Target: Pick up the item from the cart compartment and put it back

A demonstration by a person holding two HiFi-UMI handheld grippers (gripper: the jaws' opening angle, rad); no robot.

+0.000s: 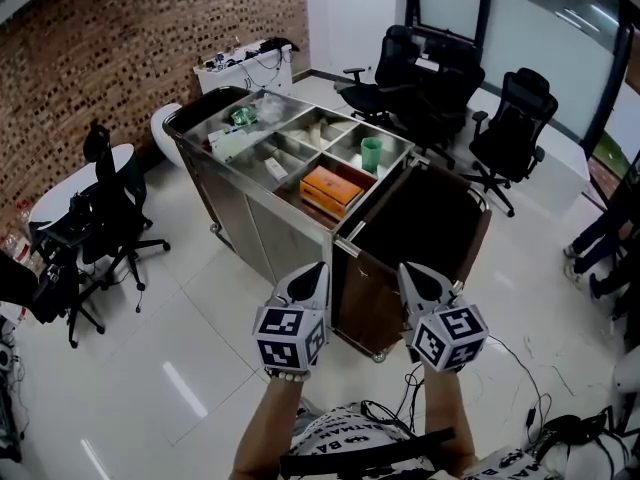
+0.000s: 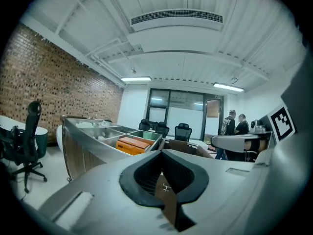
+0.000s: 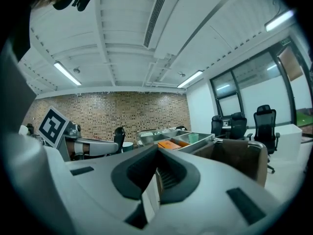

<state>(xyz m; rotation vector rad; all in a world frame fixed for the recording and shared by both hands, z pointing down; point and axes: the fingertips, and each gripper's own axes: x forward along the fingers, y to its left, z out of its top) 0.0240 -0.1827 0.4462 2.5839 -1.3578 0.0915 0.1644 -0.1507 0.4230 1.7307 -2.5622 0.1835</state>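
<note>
"What's over on the far left?"

"A black chair [image 1: 105, 213] beside a white table [image 1: 60, 200], and the frame's edge cuts the table off. Next comes the steel cart [image 1: 250, 223], its top split into compartments."

"Can you see what's in them?"

"Only partly. The far-left one holds something green [image 1: 242, 116] that's too small to make out. Closer to us an orange box [image 1: 330, 190] lies flat in its own compartment. A green cup [image 1: 371, 153] stands upright in the next one beyond."

"And the dark thing at the cart's right end?"

"That's a bin [image 1: 425, 218], too black inside to see anything."

"What about the tools?"

"Both hang over the floor [image 1: 200, 348], just short of the cart and touching nothing. The left gripper [image 1: 314, 278] has its jaws pressed together with nothing between them. The right gripper [image 1: 412, 278] is clenched the same way, and it's empty too. The forearms behind them run off the bottom edge."

"Is anyone else around?"

"There are two people [image 2: 235, 126] far off to the right, small and half hidden by a desk."
</note>
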